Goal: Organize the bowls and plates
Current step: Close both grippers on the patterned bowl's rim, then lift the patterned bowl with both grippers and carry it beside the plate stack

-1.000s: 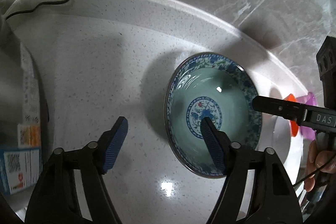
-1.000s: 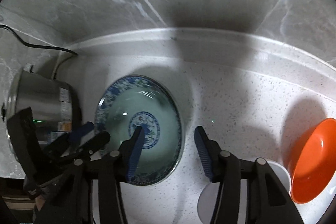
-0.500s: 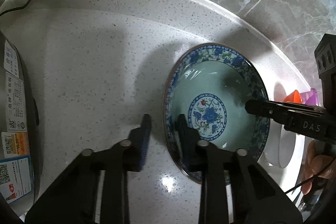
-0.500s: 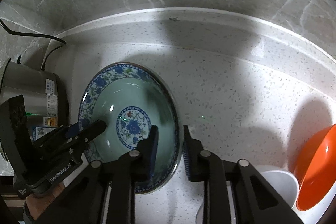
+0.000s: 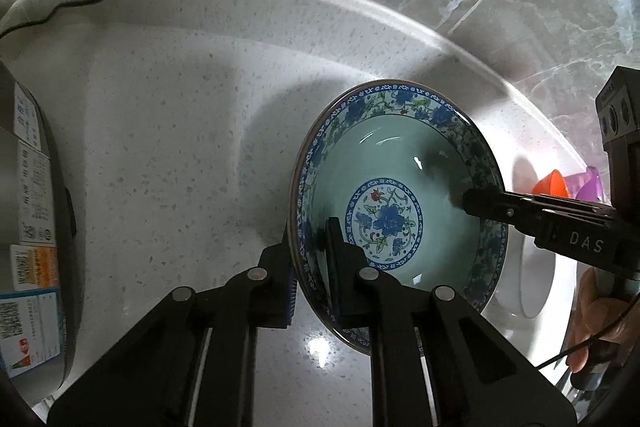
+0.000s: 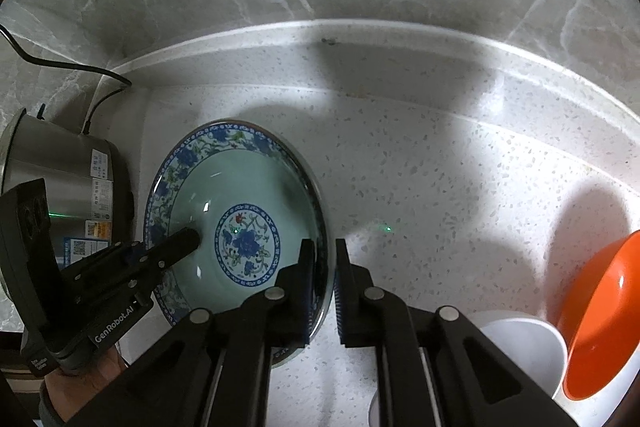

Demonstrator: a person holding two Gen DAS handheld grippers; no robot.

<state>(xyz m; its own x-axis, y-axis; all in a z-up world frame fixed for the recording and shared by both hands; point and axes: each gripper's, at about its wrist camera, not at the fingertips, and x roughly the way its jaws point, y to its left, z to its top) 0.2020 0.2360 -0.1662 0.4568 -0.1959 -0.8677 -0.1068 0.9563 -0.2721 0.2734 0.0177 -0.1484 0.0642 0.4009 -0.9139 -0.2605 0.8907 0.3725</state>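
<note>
Bowl: blue-and-white floral porcelain bowl [image 5: 400,211] on a speckled white countertop [image 5: 168,115], below a grey marble wall.
Left gripper [image 5: 310,227]: pads pinching the bowl's left rim, one finger inside, one outside.
Right gripper [image 6: 322,247]: clamped on the opposite rim the same way.
Left side: steel rice cooker [image 6: 60,171], corded.
Right side: orange bowl [image 6: 600,315] nested against a white bowl [image 6: 524,351], well apart from the held bowl.

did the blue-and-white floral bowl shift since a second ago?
Cannot tell. The blue-and-white floral ceramic bowl sits by the steel cooker; both cameras moved.
</note>
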